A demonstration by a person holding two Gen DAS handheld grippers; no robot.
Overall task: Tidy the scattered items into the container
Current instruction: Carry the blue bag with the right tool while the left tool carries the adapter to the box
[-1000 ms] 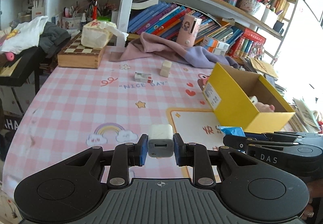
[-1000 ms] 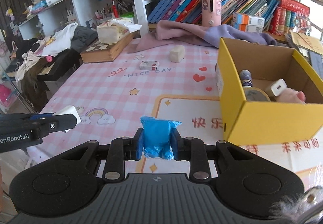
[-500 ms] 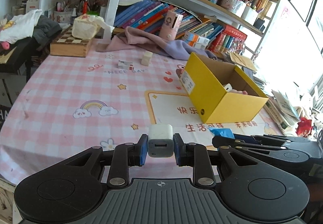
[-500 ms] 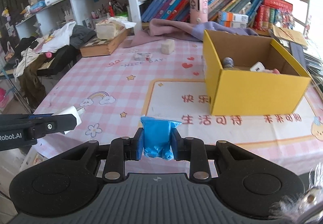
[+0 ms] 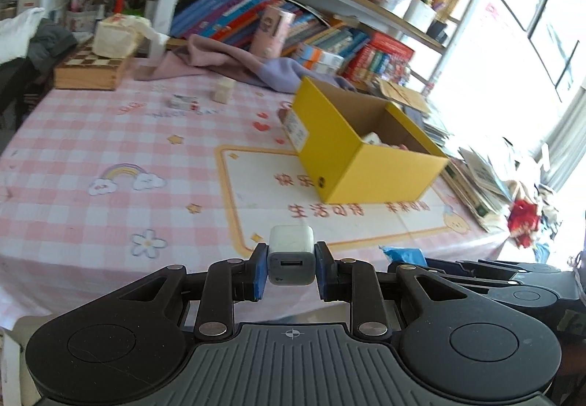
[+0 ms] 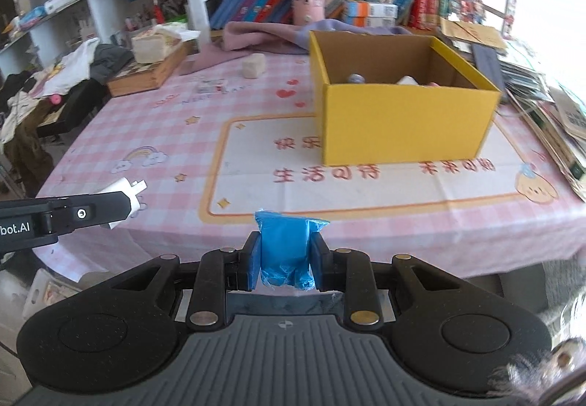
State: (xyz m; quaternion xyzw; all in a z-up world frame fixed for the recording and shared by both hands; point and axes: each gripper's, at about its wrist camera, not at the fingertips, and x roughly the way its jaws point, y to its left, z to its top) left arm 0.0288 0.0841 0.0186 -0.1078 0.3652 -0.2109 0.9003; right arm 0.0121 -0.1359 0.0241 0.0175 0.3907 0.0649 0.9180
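Observation:
My left gripper (image 5: 291,268) is shut on a white USB charger (image 5: 292,254), held off the table's near edge. My right gripper (image 6: 285,261) is shut on a blue plastic packet (image 6: 285,246), also short of the near edge. The yellow cardboard box (image 6: 403,120) stands open on the table ahead, right of centre, with a few small items inside. In the right wrist view the left gripper (image 6: 121,203) and its charger (image 6: 128,186) show at the left. Far back on the pink checked cloth lie a cream block (image 6: 253,65) and a small flat packet (image 6: 210,86).
A wooden chessboard box (image 5: 91,71) with a tissue pack (image 5: 115,38) sits at the back left. A pink-purple cloth (image 5: 234,58) lies under the bookshelf (image 5: 311,21). Stacked books and papers (image 6: 542,102) line the table's right edge. Clothes hang over furniture at the left (image 6: 44,84).
Both grippers have drawn back from the table with their loads still gripped. The box and the cloth now look farther off, and the near table edge has come into view.

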